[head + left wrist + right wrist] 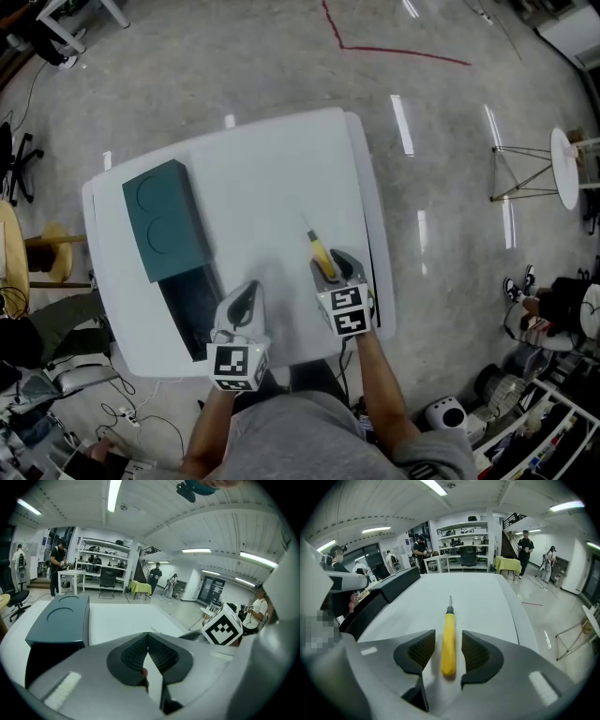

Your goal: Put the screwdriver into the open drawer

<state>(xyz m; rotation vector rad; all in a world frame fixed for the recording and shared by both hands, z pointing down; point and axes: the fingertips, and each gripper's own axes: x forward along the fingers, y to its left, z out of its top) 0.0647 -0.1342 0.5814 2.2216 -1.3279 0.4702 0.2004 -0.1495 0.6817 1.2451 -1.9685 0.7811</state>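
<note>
While one drawer point(192, 307) stands open, one screwdriver point(322, 253) lies on the table point(272, 169).

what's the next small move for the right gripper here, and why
Probably close the right gripper on the screwdriver. Its yellow handle lies on the white table between the open jaws, a gap on each side, so nothing is gripped yet. The open drawer is across the table, so grip before carrying.

Yellow screwdriver point(321, 251) lay on white table point(272, 169), handle end at right gripper point(338, 266). Left gripper point(246, 300) sat just beside teal cabinet's point(164, 230) open drawer point(190, 302).
</note>
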